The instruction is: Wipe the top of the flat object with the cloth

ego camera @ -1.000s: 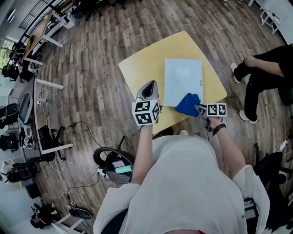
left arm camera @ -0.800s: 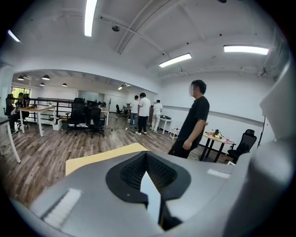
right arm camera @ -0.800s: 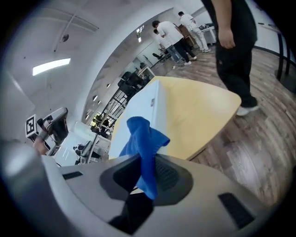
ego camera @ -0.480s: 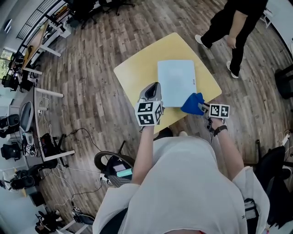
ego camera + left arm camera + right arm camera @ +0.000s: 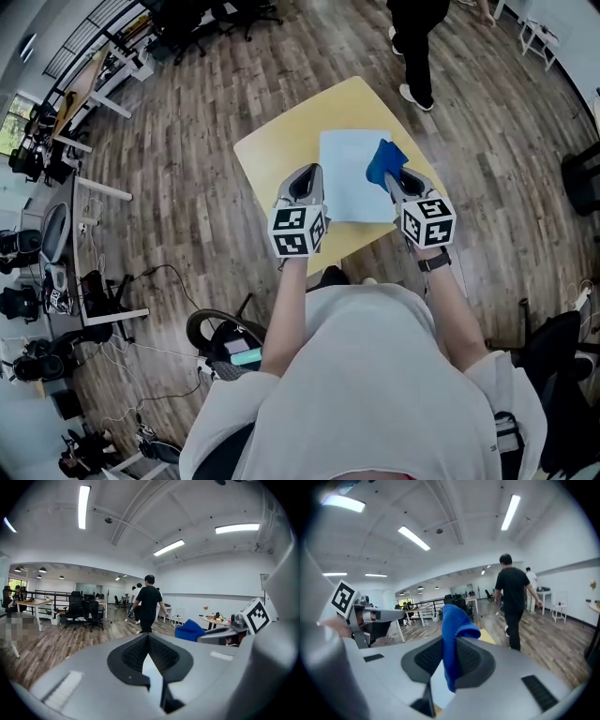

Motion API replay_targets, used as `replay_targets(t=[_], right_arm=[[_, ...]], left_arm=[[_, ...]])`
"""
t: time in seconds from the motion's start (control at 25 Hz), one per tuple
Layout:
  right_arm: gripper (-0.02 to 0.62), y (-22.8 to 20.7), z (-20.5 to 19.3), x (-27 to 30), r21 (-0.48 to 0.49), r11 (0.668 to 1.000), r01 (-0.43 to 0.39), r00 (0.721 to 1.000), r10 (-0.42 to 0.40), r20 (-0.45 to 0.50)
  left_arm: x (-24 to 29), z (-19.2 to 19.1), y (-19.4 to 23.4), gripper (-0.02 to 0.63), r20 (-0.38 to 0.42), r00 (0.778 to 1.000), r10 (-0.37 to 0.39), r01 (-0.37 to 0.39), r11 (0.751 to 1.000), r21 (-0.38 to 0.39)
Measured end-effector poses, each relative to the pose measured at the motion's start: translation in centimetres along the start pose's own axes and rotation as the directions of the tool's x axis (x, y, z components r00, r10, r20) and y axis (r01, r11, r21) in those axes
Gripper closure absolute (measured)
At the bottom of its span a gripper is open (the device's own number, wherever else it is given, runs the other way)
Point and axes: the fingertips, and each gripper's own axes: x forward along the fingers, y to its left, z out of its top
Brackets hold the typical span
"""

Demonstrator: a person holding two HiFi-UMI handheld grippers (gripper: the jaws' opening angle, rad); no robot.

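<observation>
A pale blue flat object [image 5: 352,176] lies on the yellow table [image 5: 272,150]; a strip of it shows between the jaws in both gripper views. My right gripper [image 5: 397,181] is shut on a blue cloth [image 5: 383,159], which rests on the flat object's far right part. In the right gripper view the cloth [image 5: 454,623] stands up folded between the closed jaws of that gripper [image 5: 449,645]. My left gripper [image 5: 306,184] hovers at the flat object's near left edge, jaws shut with nothing in them [image 5: 149,639]. From the left gripper view the cloth [image 5: 190,631] appears to the right.
A person in black [image 5: 417,37] walks on the wood floor just beyond the table's far corner, also in the left gripper view [image 5: 149,603] and right gripper view [image 5: 513,599]. Desks and office chairs [image 5: 56,112] stand far left. A rolling chair base [image 5: 220,328] is near my legs.
My right gripper carried the blue cloth from the flat object's near right corner up onto its far right part. The person in black walked away past the table. The left gripper barely moved.
</observation>
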Motion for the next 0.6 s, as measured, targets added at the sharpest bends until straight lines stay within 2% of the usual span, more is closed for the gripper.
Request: replay_targets(t=[0.12,0.28,0.44,0.6], right_arm=[[0.526,1.8,4.6,-1.2,-0.099,0.995,0.027,0.994,-0.016,0.112],[0.532,3.2,9.1,-3.8,-0.18,0.98,0.081,0.971,-0.038,0.234],[0.535,4.0,11.3,-6.0,-0.228,0.967,0.117,0.946,-0.038,0.322],[0.535,4.4,11.9,-7.1,-0.222,0.968,0.117,0.938,-0.034,0.346]], left_arm=[[-1.1,2.1,-0.3,0.601,0.059,0.998,0.009,-0.01,1.0,0.021],[-2.7,5.4,-1.6,0.601,0.147,0.989,0.014,-0.023,0.998,0.061],[-4.2,7.8,-3.2,0.601,0.231,0.973,0.022,-0.048,0.993,0.107],[-5.3,8.6,-4.1,0.601,0.264,0.964,0.032,-0.064,0.992,0.112]])
